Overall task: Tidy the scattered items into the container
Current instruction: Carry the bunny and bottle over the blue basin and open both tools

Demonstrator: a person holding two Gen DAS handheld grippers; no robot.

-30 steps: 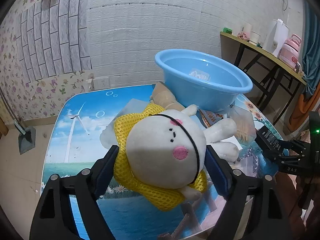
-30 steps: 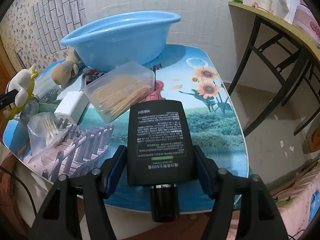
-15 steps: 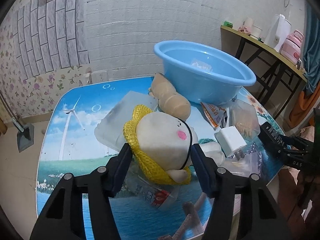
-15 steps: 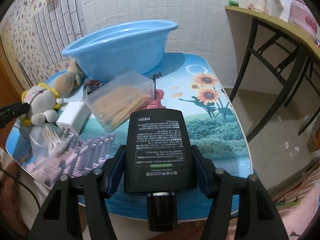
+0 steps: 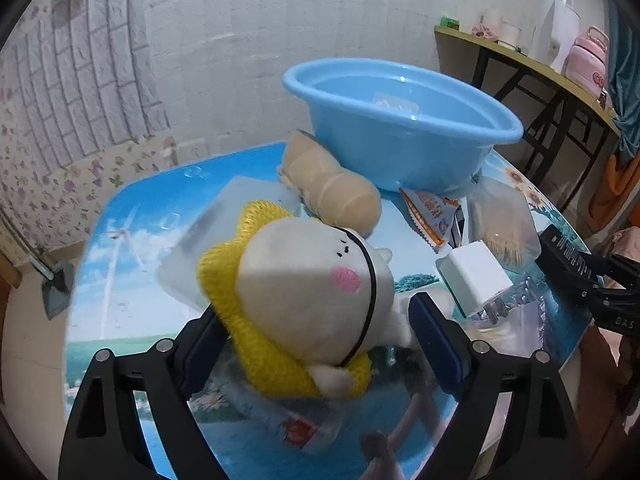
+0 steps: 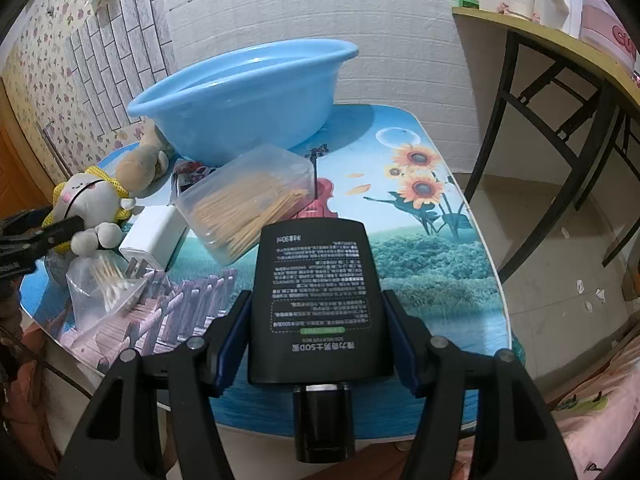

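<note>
Since a second ago the plush toy (image 5: 308, 292) has gone from filling the left gripper's (image 5: 316, 344) mouth, to looking small and squeezed, to bulging wide again; the left jaws are opening now. The toy sits between them with its yellow mesh collar against the left pad, while a gap shows at the right pad, so the hold is loosening rather than firm. The blue basin (image 5: 400, 136) stands ahead of this gripper and slightly right, past a tan plush (image 5: 332, 192).

The right gripper (image 6: 316, 344) has barely shifted and clamps a black flat bottle (image 6: 316, 288) by its two narrow sides, cap toward the camera; the basin (image 6: 240, 100) lies ahead and left of it.

The toy looks light and very soft, so it will squash and spring back; its round head is probably the best place to grip, since the loose mesh may slip. The bottle seems stiff and smooth, likely heavier, so its flat body suits the pads.
</note>
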